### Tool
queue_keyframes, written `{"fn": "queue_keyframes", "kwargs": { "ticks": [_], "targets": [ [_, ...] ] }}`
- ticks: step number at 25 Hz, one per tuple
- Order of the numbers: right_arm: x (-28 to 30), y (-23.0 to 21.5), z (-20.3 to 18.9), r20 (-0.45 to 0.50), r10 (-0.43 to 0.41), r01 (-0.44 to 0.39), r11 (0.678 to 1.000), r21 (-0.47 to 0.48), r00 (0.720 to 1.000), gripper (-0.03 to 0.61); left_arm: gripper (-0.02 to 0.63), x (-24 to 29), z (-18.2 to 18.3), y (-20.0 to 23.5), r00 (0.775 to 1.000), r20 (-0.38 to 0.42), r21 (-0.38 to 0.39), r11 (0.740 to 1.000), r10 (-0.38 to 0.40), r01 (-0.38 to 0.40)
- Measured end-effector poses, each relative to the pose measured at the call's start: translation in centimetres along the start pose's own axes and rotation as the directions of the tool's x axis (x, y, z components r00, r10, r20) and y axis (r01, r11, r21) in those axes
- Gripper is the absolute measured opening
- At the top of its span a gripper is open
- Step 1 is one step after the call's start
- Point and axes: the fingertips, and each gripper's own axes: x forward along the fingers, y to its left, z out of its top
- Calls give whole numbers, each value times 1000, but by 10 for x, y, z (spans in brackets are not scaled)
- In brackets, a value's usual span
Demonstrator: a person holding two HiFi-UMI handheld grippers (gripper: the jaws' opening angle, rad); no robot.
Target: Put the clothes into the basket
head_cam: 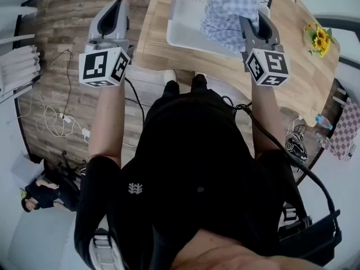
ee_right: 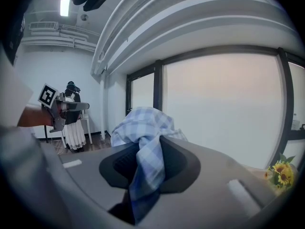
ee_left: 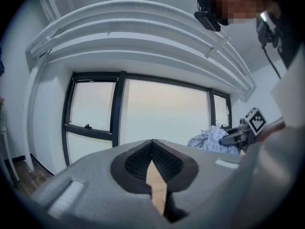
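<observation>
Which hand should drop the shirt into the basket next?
Right. The right gripper grips the checked shirt right over the white basket. The left gripper holds nothing and sits off the side of the table.

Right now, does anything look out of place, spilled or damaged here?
Nothing stands out. The right gripper grips a blue plaid shirt bunched over the white laundry basket on the wooden table; the left gripper is shut and empty.

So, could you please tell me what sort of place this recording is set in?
Probably an indoor room staged like a home, perhaps a test room: a wooden table with a white laundry basket and sunflowers, plank flooring strewn with cables, and large dark-framed windows.
</observation>
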Motion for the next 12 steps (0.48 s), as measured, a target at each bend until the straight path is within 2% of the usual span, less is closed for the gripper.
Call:
{"fn": "queue_keyframes", "kwargs": {
  "ticks": [12],
  "targets": [
    [17,3,-45,-75,31,-29,999,29,997,100,-2,20,-48,-4,999,-49,-39,999,-18,16]
  ]
}}
